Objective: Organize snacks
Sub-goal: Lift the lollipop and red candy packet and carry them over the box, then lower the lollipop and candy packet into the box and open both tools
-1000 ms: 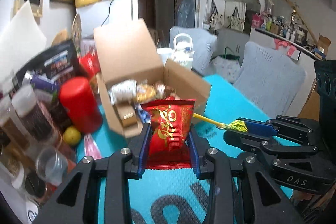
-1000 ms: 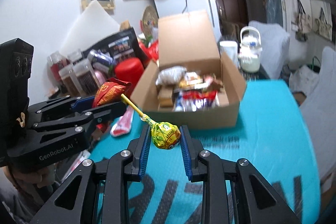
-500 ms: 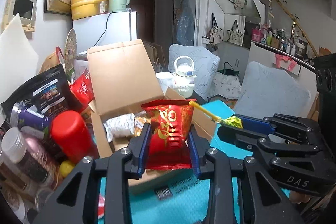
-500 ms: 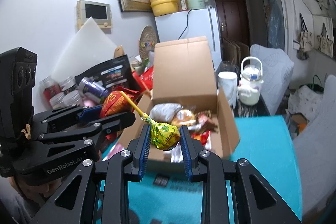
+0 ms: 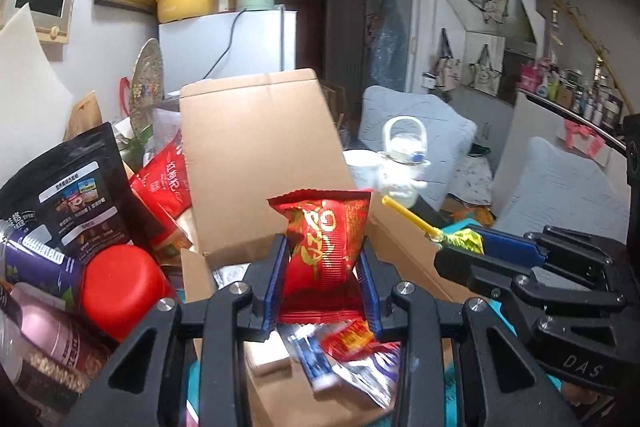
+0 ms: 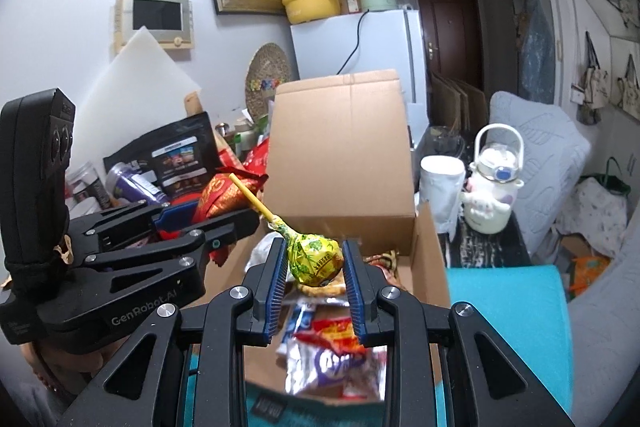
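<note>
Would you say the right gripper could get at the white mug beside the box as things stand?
Probably not yet. The right gripper is shut on the lollipop, so it has no free grasp. The way to the mug past the box looks open.

Showing soft, even indoor light with no hard shadows. Bending and darkening strongly toward the fisheye corners. Blurring the wrappers inside the cardboard box [image 5: 256, 163], sharper beyond it.

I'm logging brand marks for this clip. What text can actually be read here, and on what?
"GenRobot.AI" on the left claw's black body.
"DAS" on the right claw's black body.
Gold characters on the red snack bag, print on the black pouch and the lollipop wrapper: too blurred or small to read.
</note>
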A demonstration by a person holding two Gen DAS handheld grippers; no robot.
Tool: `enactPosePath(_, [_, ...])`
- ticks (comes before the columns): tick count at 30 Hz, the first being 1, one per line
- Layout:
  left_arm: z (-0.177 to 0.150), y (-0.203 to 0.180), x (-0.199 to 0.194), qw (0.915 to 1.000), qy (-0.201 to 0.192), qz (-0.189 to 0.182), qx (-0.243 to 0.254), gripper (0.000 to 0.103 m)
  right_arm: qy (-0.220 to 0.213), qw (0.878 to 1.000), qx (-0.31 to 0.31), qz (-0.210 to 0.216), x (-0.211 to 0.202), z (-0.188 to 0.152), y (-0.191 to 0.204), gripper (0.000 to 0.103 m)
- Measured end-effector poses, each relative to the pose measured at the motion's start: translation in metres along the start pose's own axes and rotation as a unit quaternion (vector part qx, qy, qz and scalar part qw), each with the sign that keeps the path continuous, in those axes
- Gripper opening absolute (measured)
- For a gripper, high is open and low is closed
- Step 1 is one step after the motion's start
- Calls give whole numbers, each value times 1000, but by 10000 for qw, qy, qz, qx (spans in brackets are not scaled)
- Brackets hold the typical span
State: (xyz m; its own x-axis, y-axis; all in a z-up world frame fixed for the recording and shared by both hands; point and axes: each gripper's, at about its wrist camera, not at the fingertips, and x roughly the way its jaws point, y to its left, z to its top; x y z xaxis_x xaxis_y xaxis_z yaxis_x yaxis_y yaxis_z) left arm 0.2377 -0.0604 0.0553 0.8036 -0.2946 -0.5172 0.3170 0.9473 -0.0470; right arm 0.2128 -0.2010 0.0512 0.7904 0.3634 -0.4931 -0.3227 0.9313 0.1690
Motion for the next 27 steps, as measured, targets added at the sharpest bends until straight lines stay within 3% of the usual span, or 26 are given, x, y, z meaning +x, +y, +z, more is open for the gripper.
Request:
enactPosePath(12, [-13, 18, 71, 9974, 673, 236, -67, 33, 470, 9980, 344, 261, 67, -9, -25, 28])
enactPosePath(27, [-47, -2, 125, 9866, 1602, 249, 155, 33, 1317, 9895, 577, 132, 108, -34, -55, 28])
